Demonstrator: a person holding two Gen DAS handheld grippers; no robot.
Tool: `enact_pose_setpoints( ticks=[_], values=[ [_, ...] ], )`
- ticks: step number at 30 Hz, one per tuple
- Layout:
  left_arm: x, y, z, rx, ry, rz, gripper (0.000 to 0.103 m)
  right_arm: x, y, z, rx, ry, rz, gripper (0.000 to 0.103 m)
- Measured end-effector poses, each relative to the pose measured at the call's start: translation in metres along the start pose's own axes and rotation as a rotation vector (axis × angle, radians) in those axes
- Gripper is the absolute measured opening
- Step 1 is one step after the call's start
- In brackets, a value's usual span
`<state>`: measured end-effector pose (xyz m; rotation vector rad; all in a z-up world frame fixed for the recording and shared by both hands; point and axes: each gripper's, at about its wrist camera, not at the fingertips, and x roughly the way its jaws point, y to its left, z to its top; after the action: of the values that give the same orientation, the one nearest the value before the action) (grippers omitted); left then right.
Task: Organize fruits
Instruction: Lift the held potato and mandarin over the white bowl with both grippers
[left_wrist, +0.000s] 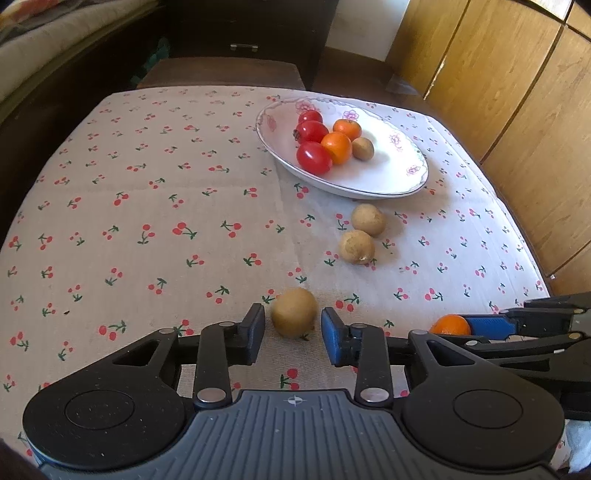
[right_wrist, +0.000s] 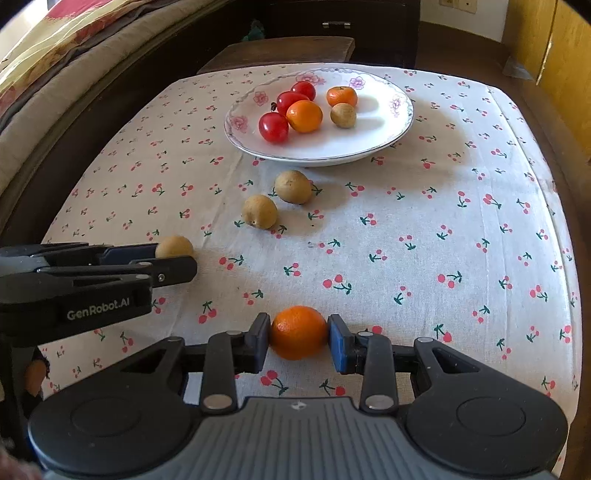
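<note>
- The left gripper (left_wrist: 293, 328) sits at the lower centre of the left wrist view, its jaws a little apart on either side of a round tan-brown fruit (left_wrist: 294, 312) that rests on the table; a narrow gap shows at each pad, so nothing is clamped
- The right gripper (right_wrist: 299, 341) sits at the lower centre of the right wrist view, its jaws clamped on a small round orange citrus fruit (right_wrist: 298, 331), both pads pressing its sides
- A white oval plate with pink flower rim (left_wrist: 391, 177) stands in the upper right-centre of the left view on the cherry-print tablecloth (left_wrist: 147, 206)
- On the plate lie three glossy red tomatoes (left_wrist: 313, 157), two orange citrus fruits (left_wrist: 336, 147) and one small tan fruit (left_wrist: 362, 148), grouped close together
- Two more tan-brown fruits (left_wrist: 368, 219) lie near each other on the cloth between the plate and the left gripper
- Wooden cabinet doors (left_wrist: 509, 85) fill the upper right of the left view
</note>
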<state>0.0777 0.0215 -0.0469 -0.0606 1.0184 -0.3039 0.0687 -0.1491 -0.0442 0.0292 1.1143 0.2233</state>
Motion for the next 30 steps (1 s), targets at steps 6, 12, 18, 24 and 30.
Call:
enact_pose_setpoints(
  ticks=[6, 12, 18, 24, 30],
  values=[
    [-0.002, -0.011, -0.004, 0.045, 0.026, 0.022, 0.031, -0.006, 0.004, -0.010, 0.000, 0.011, -0.014, 0.034],
    [-0.020, -0.009, 0.000, -0.005, 0.013, 0.011, 0.027, -0.033, 0.003, -0.014, 0.016, -0.038, 0.001, 0.034],
    [-0.041, -0.008, 0.003, -0.035, -0.003, 0.019, 0.027, -0.059, 0.002, -0.012, 0.033, -0.093, 0.030, 0.034],
    [-0.040, -0.006, 0.018, -0.078, -0.021, 0.030, 0.035, -0.059, -0.005, -0.009, 0.056, -0.105, 0.039, 0.034],
    [-0.010, -0.009, 0.025, -0.087, 0.019, 0.024, 0.042, -0.052, -0.012, -0.002, 0.072, -0.099, 0.044, 0.034]
  ],
)
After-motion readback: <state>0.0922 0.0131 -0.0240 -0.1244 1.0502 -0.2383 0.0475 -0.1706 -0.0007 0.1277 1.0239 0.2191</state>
